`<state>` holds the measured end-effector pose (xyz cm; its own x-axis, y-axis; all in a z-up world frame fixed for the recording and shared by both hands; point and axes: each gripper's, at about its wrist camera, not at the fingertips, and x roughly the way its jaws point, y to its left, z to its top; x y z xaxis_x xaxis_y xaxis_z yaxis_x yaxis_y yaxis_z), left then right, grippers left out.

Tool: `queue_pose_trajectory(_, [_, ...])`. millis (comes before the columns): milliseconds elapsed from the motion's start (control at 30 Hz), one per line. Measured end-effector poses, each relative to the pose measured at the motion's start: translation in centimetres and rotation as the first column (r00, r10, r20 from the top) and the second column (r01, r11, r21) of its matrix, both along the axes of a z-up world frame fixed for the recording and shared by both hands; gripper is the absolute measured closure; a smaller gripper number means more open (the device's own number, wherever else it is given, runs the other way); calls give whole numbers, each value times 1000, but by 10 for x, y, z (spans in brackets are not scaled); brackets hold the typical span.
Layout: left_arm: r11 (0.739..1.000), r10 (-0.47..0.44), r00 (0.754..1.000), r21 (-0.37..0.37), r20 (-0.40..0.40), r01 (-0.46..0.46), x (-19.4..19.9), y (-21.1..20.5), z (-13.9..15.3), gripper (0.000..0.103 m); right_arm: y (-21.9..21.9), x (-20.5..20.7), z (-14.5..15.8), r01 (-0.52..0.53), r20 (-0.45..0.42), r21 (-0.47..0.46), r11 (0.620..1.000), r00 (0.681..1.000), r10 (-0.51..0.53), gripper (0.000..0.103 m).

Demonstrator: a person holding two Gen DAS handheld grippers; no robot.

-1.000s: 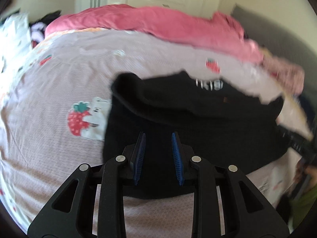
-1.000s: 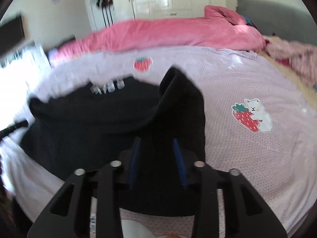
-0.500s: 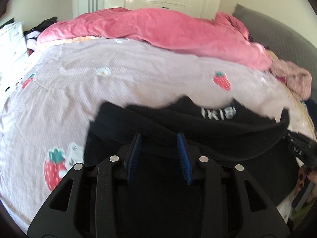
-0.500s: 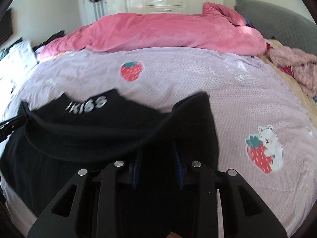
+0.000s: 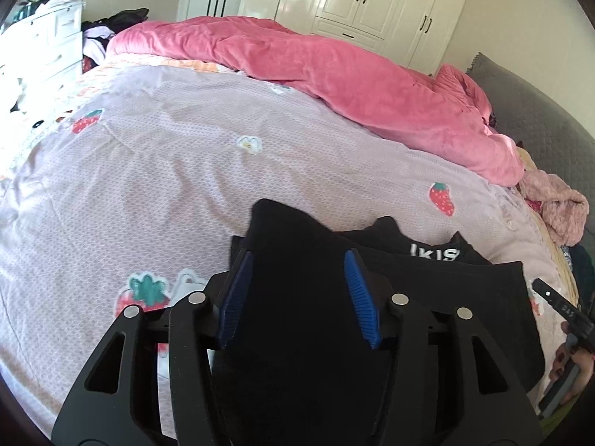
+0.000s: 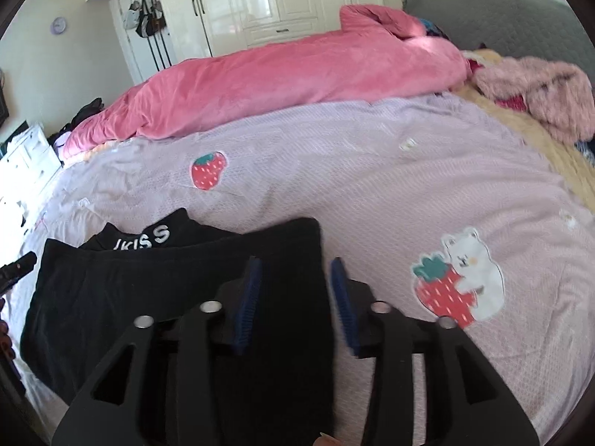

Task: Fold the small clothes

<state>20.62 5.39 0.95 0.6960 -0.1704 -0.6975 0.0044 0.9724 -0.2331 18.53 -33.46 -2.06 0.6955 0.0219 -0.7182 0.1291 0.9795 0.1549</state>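
Two tools, left tool [image 5: 299,293] and right tool [image 6: 295,301], jaws just opening and spread, straddle the black garment [image 5: 427,297] on the bed [image 5: 167,171].

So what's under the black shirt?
The black shirt lies folded on the lilac strawberry bedsheet. Its own lower layer peeks out, showing white letters. Anything else beneath is covered.

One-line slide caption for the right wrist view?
Right gripper, jaws just opening, releases the black garment folded on the lilac strawberry bedsheet.
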Motion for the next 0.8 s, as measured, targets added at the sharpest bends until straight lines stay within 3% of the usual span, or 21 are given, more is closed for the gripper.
queue_pose_trajectory(100, [999, -15, 1000, -36, -16, 14, 6, 5, -2, 60, -6, 4, -4, 17, -19, -4, 1000, 1000, -17, 59])
queue_pose_trajectory(333, [999, -29, 997, -30, -66, 27, 15, 11, -18, 60, 0, 23, -19, 8, -61, 82, 997, 998, -3, 59])
queue_pose_trajectory(467, [998, -46, 996, -45, -76, 43, 18, 12, -22, 60, 6, 26, -24, 15, -61, 71, 997, 998, -11, 59])
queue_pose_trajectory(567, [997, -50, 996, -55, -77, 46, 20, 14, -23, 60, 6, 25, -26, 27, -55, 75, 997, 998, -23, 79])
queue_pose_trajectory(633, [997, -56, 996, -52, -73, 52, 20, 12, -23, 60, 6, 23, -24, 27, -42, 67, 997, 999, -24, 85])
queue_pose_trajectory(700, [997, -66, 995, -47, -70, 63, 20, 10, -22, 71, 8, 21, -22, 20, -30, 56, 998, 999, -18, 93])
queue_pose_trajectory(767, [997, -66, 996, -44, -68, 63, 20, 10, -22, 98, 9, 19, -19, 16, -16, 46, 999, 1000, -16, 94])
queue_pose_trajectory(800, [997, -67, 996, -53, -66, 64, 20, 11, -22, 98, 8, 17, -17, 18, -3, 48, 999, 1000, -18, 95])
